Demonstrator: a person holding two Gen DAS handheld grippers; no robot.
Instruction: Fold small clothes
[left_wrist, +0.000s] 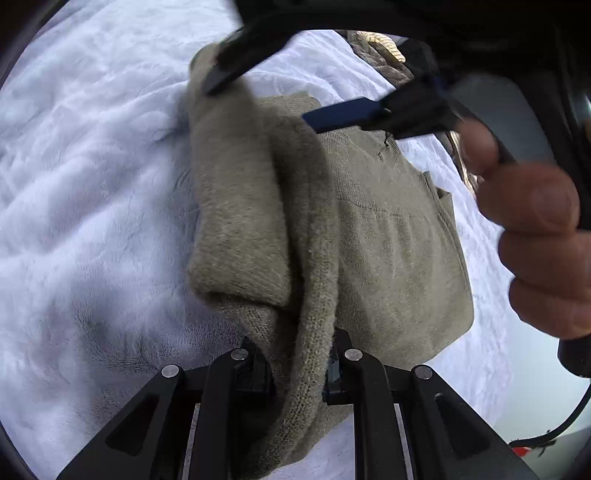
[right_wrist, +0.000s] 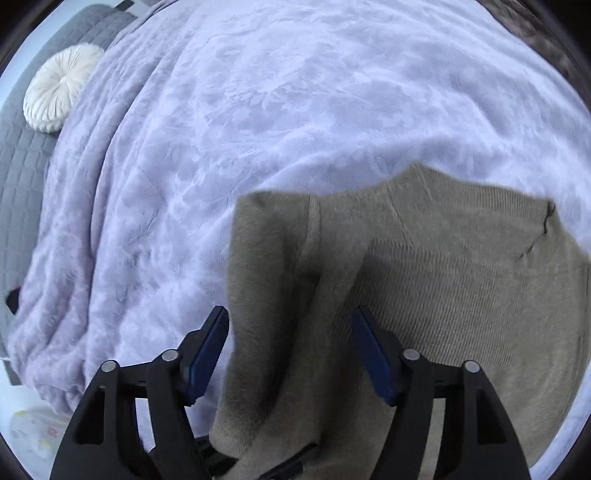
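An olive knit garment (left_wrist: 388, 240) lies partly folded on a pale fluffy blanket (left_wrist: 92, 184). One thick fold of it is lifted and runs down into my left gripper (left_wrist: 295, 365), which is shut on that fold. Over the garment's far end hangs my right gripper (left_wrist: 280, 96), held by a person's hand (left_wrist: 546, 240). In the right wrist view the right gripper (right_wrist: 291, 350) stands open. Its blue pads (right_wrist: 373, 358) sit on either side of the raised fold of the garment (right_wrist: 461, 295) without pressing it.
The blanket (right_wrist: 258, 110) covers a bed and spreads wide to the left and beyond the garment. A round white cushion (right_wrist: 61, 88) rests on a grey quilted cover (right_wrist: 22, 166) at the far left. More knitted clothes (left_wrist: 380, 51) lie past the garment.
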